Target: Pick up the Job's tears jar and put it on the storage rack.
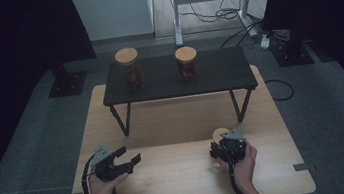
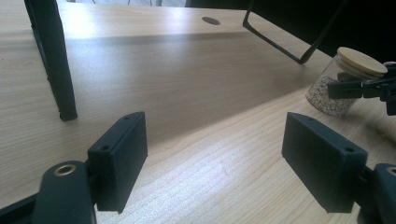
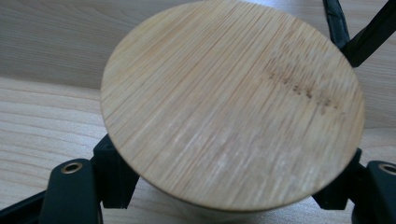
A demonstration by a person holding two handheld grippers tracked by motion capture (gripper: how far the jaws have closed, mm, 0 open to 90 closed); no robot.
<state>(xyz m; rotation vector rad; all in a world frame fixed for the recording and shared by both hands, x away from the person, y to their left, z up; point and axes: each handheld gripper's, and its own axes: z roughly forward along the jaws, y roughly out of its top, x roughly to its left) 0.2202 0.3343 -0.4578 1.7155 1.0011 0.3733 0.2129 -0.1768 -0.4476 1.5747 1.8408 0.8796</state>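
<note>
A small glass jar of pale grains point(image 2: 327, 95) with a round bamboo lid point(image 3: 229, 102) stands on the wooden table point(image 1: 180, 176) at the front right. My right gripper point(image 1: 224, 146) reaches around it from the near side, jaws wide apart, one on each side of the glass under the lid; the lid hides the pads' faces. My left gripper point(image 1: 129, 154) hovers low over the front left of the table, open, with only bare wood between its pads point(image 2: 119, 163). From the left gripper view the right gripper's fingers point(image 2: 350, 88) show against the jar.
A low black shelf point(image 1: 218, 78) on thin metal legs spans the table's far half. It carries two bamboo-lidded jars with dark contents, one taller point(image 1: 129, 70) and one shorter point(image 1: 186, 63). One shelf leg point(image 2: 56, 70) stands close ahead of my left gripper.
</note>
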